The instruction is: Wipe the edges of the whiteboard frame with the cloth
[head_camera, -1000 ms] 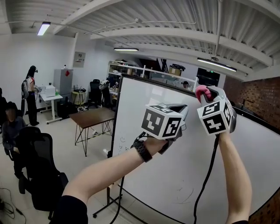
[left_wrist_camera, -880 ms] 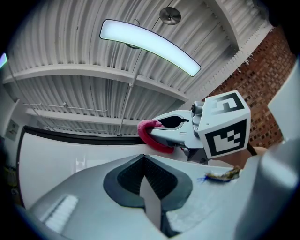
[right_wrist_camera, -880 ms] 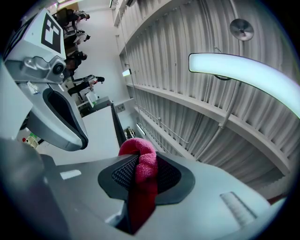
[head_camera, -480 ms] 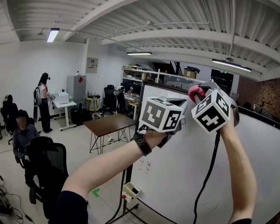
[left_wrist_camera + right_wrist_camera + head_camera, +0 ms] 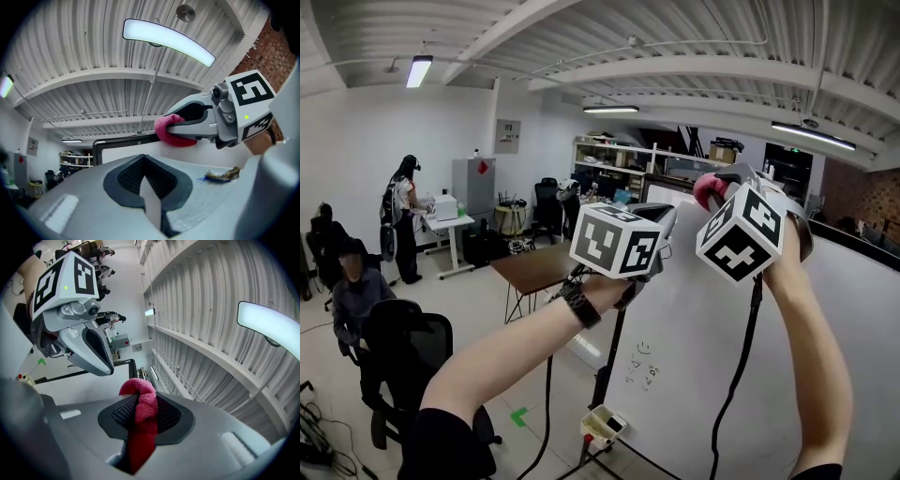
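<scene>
The whiteboard fills the right of the head view, with its black top frame sloping down to the right. A pink cloth is pinched in my right gripper, which is shut on it and held at the top frame near the board's left corner. From the right gripper view the cloth bulges out between the jaws of the right gripper. My left gripper hovers just left of it, shut and holding nothing. In the left gripper view, the left gripper faces the cloth on the frame.
A black cable hangs from the right gripper across the board. A small bin sits at the board stand's foot. A brown table, a black office chair and people are at the left.
Both grippers have slid left along the top frame toward the board's left corner. The board's left edge now shows much closer to them.
</scene>
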A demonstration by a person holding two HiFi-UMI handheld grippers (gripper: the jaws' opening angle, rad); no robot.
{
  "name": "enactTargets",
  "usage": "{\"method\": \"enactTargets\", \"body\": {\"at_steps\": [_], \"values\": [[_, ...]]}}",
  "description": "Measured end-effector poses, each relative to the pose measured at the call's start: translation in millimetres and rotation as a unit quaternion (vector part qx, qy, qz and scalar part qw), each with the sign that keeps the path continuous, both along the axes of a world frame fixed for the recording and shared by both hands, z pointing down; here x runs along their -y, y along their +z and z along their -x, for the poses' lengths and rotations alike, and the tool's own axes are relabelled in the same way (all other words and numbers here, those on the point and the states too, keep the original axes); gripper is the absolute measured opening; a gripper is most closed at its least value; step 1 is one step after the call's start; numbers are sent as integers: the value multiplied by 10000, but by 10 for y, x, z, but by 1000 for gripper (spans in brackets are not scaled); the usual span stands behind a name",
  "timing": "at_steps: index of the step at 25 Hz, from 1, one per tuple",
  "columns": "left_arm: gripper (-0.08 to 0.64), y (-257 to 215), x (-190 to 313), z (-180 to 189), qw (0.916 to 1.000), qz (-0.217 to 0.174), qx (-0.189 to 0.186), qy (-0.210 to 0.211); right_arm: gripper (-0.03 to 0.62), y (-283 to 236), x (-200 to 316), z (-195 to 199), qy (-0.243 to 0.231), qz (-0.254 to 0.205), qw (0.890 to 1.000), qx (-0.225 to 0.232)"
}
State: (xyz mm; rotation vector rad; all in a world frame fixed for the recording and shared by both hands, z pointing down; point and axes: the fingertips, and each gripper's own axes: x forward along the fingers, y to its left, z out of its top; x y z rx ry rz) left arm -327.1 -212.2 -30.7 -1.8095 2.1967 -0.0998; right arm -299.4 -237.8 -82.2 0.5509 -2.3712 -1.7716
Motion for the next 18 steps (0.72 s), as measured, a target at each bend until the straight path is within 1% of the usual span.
{"method": "enactTargets", "body": {"at_steps": [3,7,9,11,13,15,16,17,18], "values": [[3,55,-218,276,10000,-57,13,-1,84,15,-168,355,83,-188,9998,27],[3,149,-302,438,9999,-77,-33,148,84,66,-195,636,303,-306,9991,11],[3,190,-349,522,9997,-81,-23,243,84,91,-204,779,377,-268,9989,55],[3,214,-496,619,9994,-35,70,347,84,104,-318,948,437,-215,9987,141],[3,226,-705,740,9985,-23,125,526,84,132,-492,1127,565,-155,9981,190],[3,237,-855,835,9971,-48,102,751,84,144,-604,1263,677,-71,9973,272],[3,236,-872,841,9963,-47,97,852,84,123,-616,1282,653,-21,9972,360],[3,234,-855,820,9954,-43,97,953,84,85,-617,1261,525,64,9973,505],[3,239,-841,788,9942,-46,95,1074,84,39,-637,1211,290,217,9967,727]]}}
